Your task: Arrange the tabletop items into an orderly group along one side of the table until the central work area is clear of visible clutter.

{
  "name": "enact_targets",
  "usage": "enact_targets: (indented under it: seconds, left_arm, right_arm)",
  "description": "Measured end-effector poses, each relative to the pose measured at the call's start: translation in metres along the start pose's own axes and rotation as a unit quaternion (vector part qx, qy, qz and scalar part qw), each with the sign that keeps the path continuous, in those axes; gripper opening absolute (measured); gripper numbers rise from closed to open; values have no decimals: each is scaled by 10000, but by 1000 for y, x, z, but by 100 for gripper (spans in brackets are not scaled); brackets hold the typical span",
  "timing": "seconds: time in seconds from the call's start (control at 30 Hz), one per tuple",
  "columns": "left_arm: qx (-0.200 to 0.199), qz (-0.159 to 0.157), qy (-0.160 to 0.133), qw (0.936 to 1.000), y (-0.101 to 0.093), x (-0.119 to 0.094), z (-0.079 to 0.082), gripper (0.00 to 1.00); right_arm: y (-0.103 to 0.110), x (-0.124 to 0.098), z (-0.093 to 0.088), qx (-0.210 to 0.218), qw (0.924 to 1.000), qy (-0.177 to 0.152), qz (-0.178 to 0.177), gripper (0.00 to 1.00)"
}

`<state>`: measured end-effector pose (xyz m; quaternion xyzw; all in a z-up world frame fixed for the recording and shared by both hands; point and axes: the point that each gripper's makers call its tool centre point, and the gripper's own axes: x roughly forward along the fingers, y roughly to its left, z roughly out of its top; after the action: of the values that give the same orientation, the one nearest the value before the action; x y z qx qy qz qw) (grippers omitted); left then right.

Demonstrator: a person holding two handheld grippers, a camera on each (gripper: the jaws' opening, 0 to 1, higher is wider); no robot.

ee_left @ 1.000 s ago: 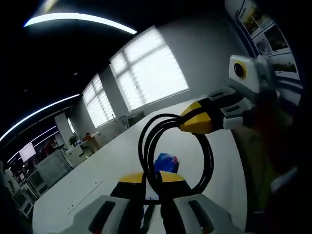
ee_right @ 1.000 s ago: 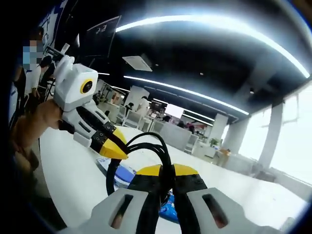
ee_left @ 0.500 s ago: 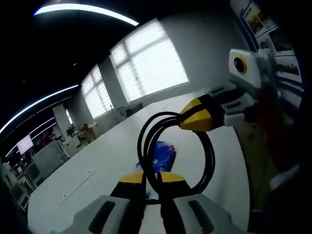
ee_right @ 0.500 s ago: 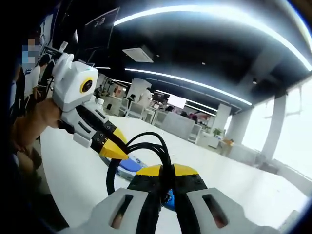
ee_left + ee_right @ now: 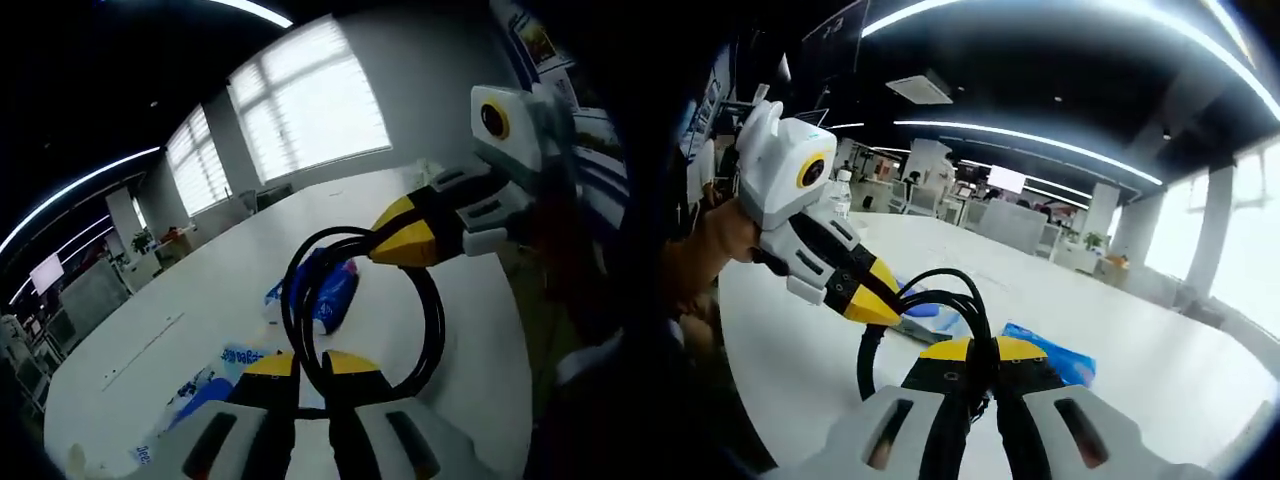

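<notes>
Two grippers hold one coiled black cable [image 5: 360, 310] above the white table [image 5: 180, 330].
We have the left gripper [image 5: 310, 375] clamped on the coil's near edge, and the right gripper [image 5: 980, 365] pinching its far side, both raised off the tabletop. Beyond our left jaws lie blue packets [image 5: 330, 290]; beyond our right jaws, a blue pouch [image 5: 1055, 350].

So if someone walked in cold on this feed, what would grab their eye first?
Probably the black cable loop, held above the white table with both grippers shut on it: the left gripper at its bottom, the right gripper on its upper side. Next, the blue packets lying on the table behind the loop.
</notes>
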<state>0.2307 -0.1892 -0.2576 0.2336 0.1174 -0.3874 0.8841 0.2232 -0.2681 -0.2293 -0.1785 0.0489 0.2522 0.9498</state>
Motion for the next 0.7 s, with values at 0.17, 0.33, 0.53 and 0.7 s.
enact_targets:
  seconds: [0.17,0.33,0.53,0.7]
  left_arm:
    - [19,24,130,9999,0,8,-10,7]
    - [-52,-8,141,9999,1,12,-13,6]
    - [-60,-9,151,9999,-3,16,-15,7]
    - [28,-19,242,9997,-6,22,-19,7]
  right_arm:
    - [1,7,-11,44,9999,129,20,4]
    - [1,10,-18,80,9998,207,7,4]
    - [-2,15,-26,39,9995,312,-72,4]
    - [-4,20,-37,-9,9988,486,-94,4]
